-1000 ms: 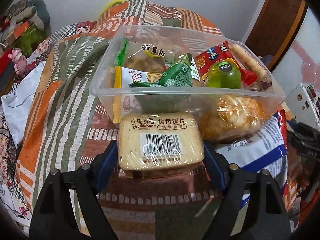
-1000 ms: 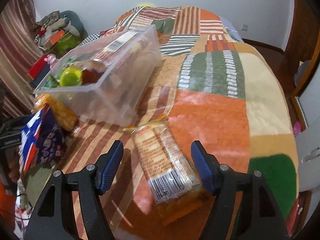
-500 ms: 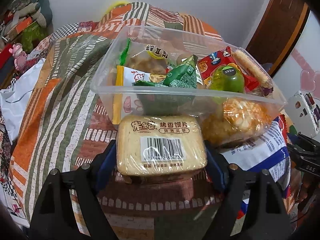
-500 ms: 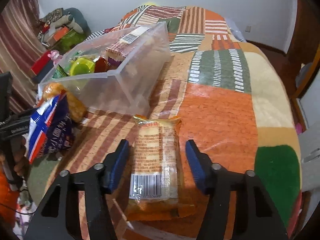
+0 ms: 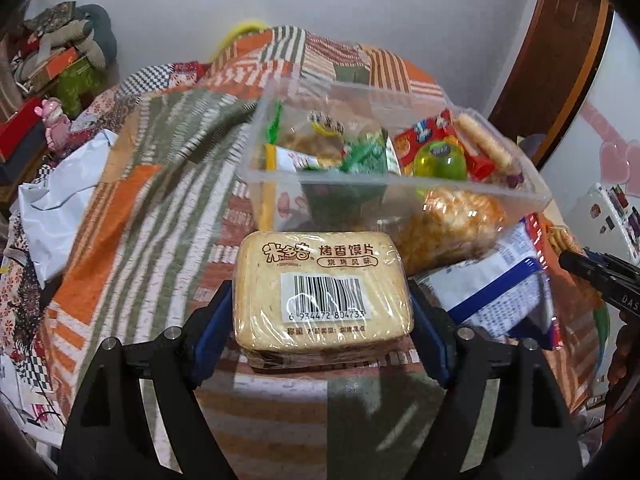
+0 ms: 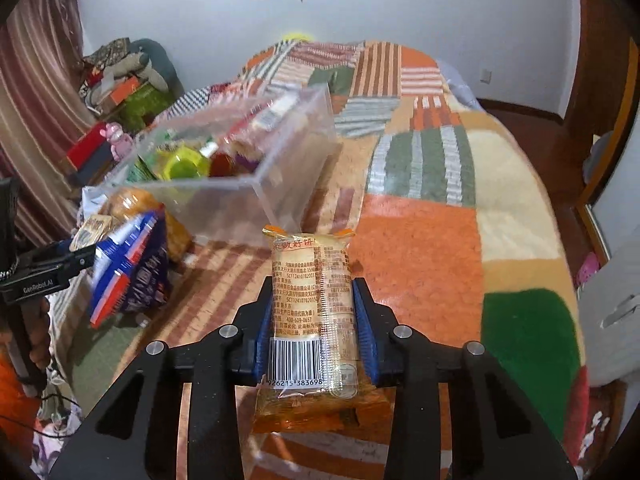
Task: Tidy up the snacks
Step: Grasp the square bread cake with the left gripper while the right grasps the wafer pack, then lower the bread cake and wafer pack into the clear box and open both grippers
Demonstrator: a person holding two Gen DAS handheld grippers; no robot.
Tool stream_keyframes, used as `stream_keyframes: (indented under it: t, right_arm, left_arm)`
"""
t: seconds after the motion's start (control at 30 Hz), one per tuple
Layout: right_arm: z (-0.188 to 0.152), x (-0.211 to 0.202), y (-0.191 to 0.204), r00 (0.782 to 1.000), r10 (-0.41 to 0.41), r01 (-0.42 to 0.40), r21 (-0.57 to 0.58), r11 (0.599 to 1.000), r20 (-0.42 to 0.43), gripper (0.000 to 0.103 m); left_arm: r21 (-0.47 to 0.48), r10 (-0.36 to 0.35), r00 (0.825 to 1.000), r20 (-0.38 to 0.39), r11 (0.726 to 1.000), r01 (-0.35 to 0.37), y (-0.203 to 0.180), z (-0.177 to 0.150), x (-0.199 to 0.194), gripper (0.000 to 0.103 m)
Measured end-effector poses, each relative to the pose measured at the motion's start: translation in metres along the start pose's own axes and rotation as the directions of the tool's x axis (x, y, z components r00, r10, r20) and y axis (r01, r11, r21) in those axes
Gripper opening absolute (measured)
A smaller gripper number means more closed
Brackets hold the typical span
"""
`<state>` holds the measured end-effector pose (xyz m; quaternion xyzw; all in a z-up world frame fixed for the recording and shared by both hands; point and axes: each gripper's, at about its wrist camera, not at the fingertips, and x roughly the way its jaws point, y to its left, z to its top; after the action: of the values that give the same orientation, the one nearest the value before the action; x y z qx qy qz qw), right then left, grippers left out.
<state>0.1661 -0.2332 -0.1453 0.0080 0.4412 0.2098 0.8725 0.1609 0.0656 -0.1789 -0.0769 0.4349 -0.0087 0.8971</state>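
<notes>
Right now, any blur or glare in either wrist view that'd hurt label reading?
Left wrist: clear plastic snack bin motion-smeared, film glare on the beige toasted-slice pack, barcode legible. Right wrist: orange cracker pack sharp, bin and blue-and-red bag blurred. Fisheye bends edges in both.

Readable print on two snack packs and one gripper.
You've got a tan bun-slice pack (image 5: 323, 294) marked 烤香馍片, barcode 6 934472 804733; an orange biscuit pack (image 6: 313, 312) showing 400-609-0657, barcode digits 926215 383698; "GenRobot.AI" on the left gripper body (image 6: 38, 280).
</notes>
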Motion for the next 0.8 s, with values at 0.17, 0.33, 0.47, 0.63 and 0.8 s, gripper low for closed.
stream_keyframes:
  t: [0.17, 0.33, 0.47, 0.63, 0.8]
  right_arm:
    - [0.014, -0.013, 0.009, 0.998, 0.014, -0.013, -0.015, 1.000, 0.064, 0.033]
    - [0.036, -0.022, 0.019, 0.990, 0.043, -0.038, -0.036, 0.999, 0.132, 0.033]
    - [0.051, -0.024, 0.031, 0.983, 0.055, -0.045, -0.062, 0.997, 0.176, 0.033]
    - [0.067, -0.018, 0.043, 0.976, 0.080, -0.064, -0.081, 0.995, 0.203, 0.033]
    - [0.081, -0.009, 0.052, 0.972, 0.105, -0.087, -0.092, 0.992, 0.211, 0.033]
  left_arm:
    - [-0.010, 0.001, 0.998, 0.061, 1.000, 0.000, 0.002, 0.012, -0.023, 0.080]
    - [0.001, -0.001, 0.993, 0.116, 1.000, 0.001, -0.002, 0.027, -0.040, 0.080]
    - [0.007, -0.006, 0.988, 0.154, 1.000, 0.005, -0.005, 0.038, -0.049, 0.080]
    - [0.007, -0.012, 0.984, 0.176, 1.000, 0.011, -0.007, 0.052, -0.047, 0.080]
    - [0.007, -0.015, 0.984, 0.180, 1.000, 0.014, -0.009, 0.067, -0.037, 0.080]
